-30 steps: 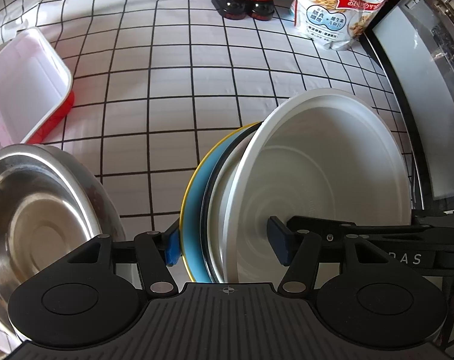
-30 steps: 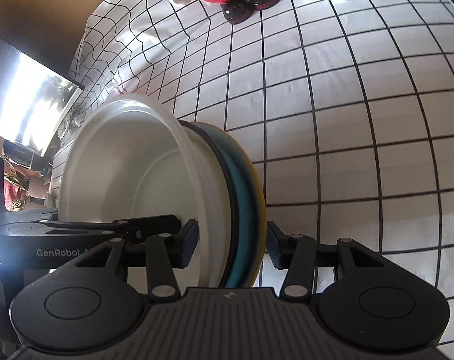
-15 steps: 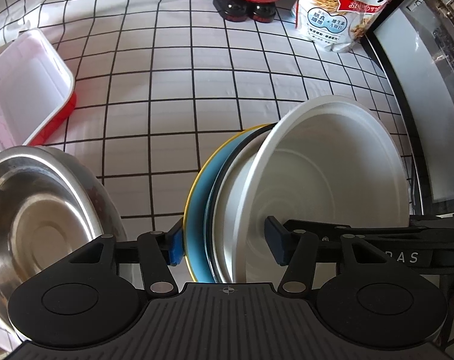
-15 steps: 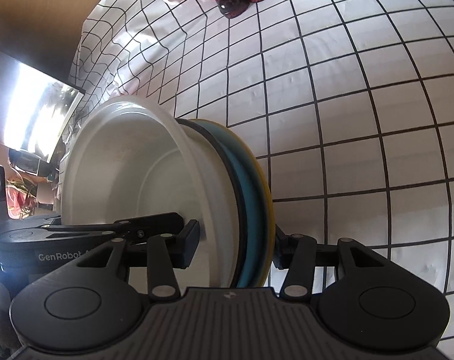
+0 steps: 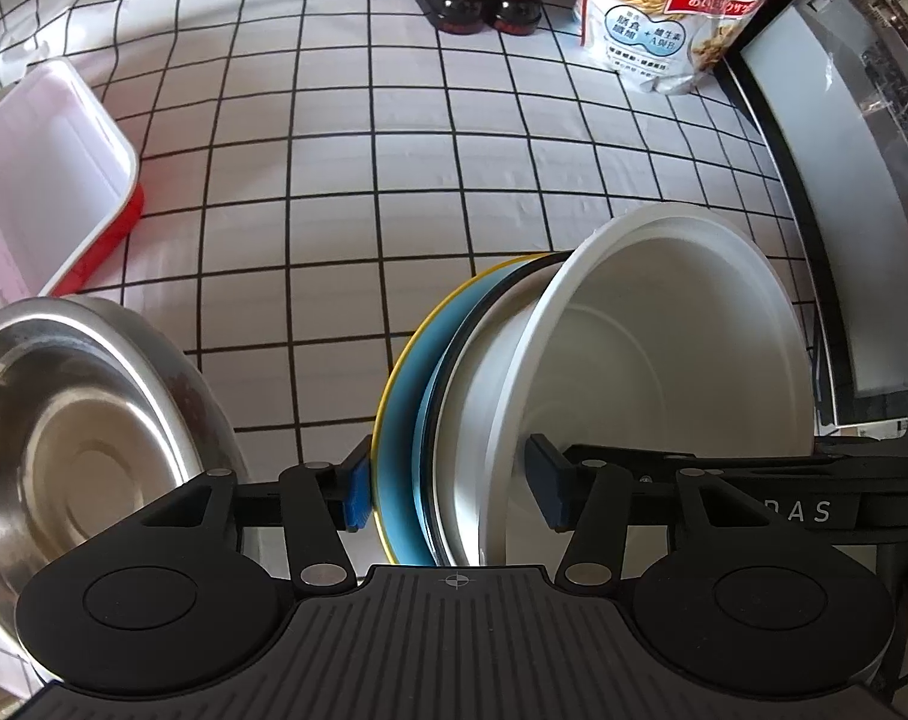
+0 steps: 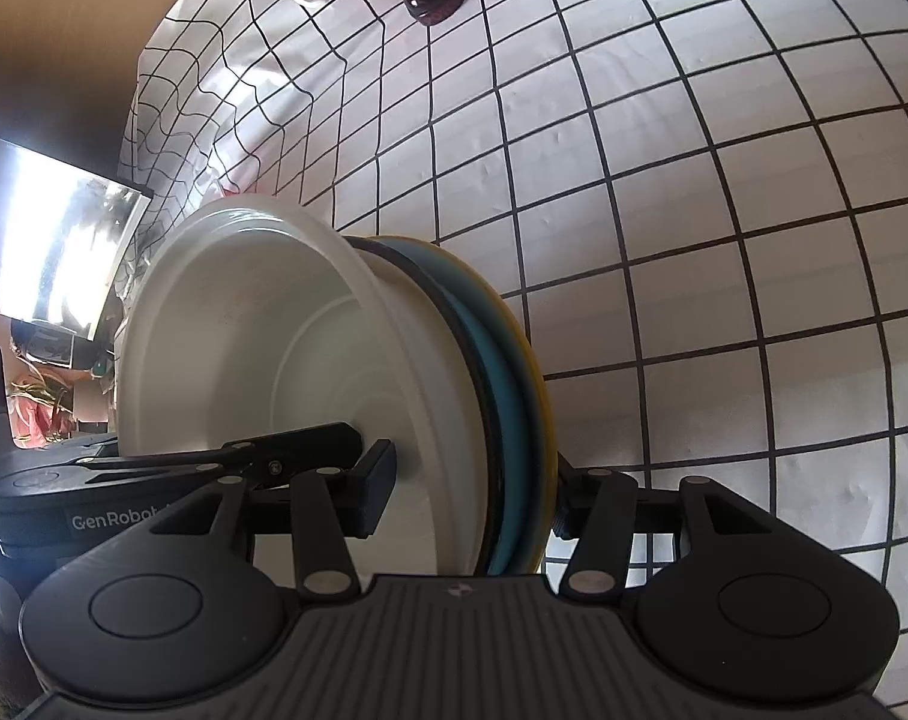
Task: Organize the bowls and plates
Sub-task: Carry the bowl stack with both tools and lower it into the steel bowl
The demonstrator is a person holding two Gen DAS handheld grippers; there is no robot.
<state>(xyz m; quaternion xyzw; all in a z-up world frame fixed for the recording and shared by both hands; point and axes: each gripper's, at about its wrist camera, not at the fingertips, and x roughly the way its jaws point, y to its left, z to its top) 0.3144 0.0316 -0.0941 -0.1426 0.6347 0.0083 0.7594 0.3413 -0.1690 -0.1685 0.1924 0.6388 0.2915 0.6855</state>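
1. Across the checked cloth [image 5: 333, 210] nothing is standing under the stack, so I am judging that open patch to be where it can be laid down.
2. Between my two grippers the stack [image 5: 472, 420] is standing on edge, its axis running straight across both pairs of jaws. Whether its far rim is touching the cloth I cannot tell.
3. Just left of my left hand the steel bowl [image 5: 75, 450] is lying mouth up, well nearer that hand than the other.
4. Facing away from the steel bowl, the white bowl [image 5: 664, 360] is forming the open end of the stack.
5. Behind it the blue plate [image 5: 402, 420] and the yellow plate [image 5: 383, 420] are closing off the flat end, the yellow one outermost.
6. My right gripper [image 6: 472, 498] is pinching the whole stack, one pad inside the white bowl and one behind the yellow plate.
7. My left gripper [image 5: 450, 492] is straddling the same rim, and its jaws have just been closing around the stack. One pad is sitting against the yellow plate; whether the other is pressing yet on the bowl's floor I cannot tell.
8. Judging from this, the coming move is turning on tipping the flat end downward.
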